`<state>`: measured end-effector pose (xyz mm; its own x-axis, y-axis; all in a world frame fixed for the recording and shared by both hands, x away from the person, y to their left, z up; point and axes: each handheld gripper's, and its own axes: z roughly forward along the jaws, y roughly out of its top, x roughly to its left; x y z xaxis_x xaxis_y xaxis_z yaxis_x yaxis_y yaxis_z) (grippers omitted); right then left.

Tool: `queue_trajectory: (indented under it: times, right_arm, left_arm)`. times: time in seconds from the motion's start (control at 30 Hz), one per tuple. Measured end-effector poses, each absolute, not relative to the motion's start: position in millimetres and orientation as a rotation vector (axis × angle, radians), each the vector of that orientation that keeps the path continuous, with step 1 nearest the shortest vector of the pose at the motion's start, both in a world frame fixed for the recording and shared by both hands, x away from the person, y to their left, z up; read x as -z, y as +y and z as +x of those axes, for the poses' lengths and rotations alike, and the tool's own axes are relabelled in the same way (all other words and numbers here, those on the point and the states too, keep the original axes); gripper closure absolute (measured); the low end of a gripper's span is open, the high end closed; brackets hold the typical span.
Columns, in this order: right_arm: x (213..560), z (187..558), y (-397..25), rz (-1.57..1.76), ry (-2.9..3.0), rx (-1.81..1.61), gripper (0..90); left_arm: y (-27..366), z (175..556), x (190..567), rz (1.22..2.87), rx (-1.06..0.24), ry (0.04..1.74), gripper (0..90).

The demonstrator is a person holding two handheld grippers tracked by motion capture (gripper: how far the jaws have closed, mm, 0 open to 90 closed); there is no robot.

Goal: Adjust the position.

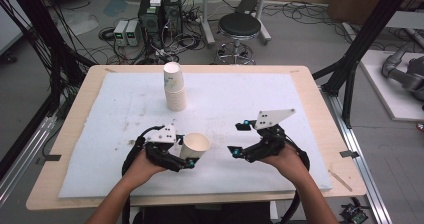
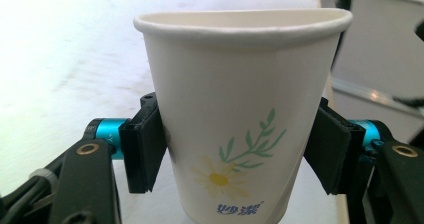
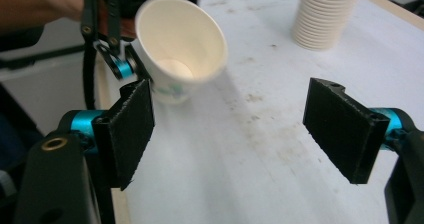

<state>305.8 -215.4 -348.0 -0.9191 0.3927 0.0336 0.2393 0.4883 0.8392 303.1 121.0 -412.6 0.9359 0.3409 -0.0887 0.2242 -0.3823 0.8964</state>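
Paper cup (image 1: 195, 146) with a daisy print sits clamped between the black fingers (image 2: 145, 149) of the left gripper (image 1: 186, 156), held near the front of the desk (image 1: 310, 84) over the white foam mat (image 1: 240, 99). In the high view the cup looks tilted, its open mouth turned up and toward the right gripper. From the left gripper view the pads press both sides of the cup's wall, below the rolled rim, and the printed flower and green sprig face the camera.

Right gripper (image 1: 239, 139) hangs just to the right of the cup, apart from it, its fingers (image 3: 344, 126) spread wide and grasping nothing. In the right gripper view the cup (image 3: 179, 49) shows beyond the near pad, mouth open toward the lens, the bare white bottom visible inside, with a hand (image 3: 40, 4) behind it.

Farther back on the mat, well apart from both grippers, stands a stack of paper cups (image 1: 174, 86), upright, near the middle of the far edge. A round black stool (image 1: 239, 26) stands on the floor beyond the desk
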Motion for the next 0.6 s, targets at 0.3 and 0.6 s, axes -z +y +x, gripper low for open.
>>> queue_trajectory:
  times: [0.3, 0.6]
  right_arm:
    - [372, 306, -248, 0.719, 2.417, -1.455, 21.1]
    - [381, 304, -265, 0.797, 2.333, -1.416, 21.1]
  left_arm:
    - [150, 301, 415, 1.824, -0.268, 0.508, 32.3]
    - [181, 293, 408, 1.666, -0.42, 0.564, 32.2]
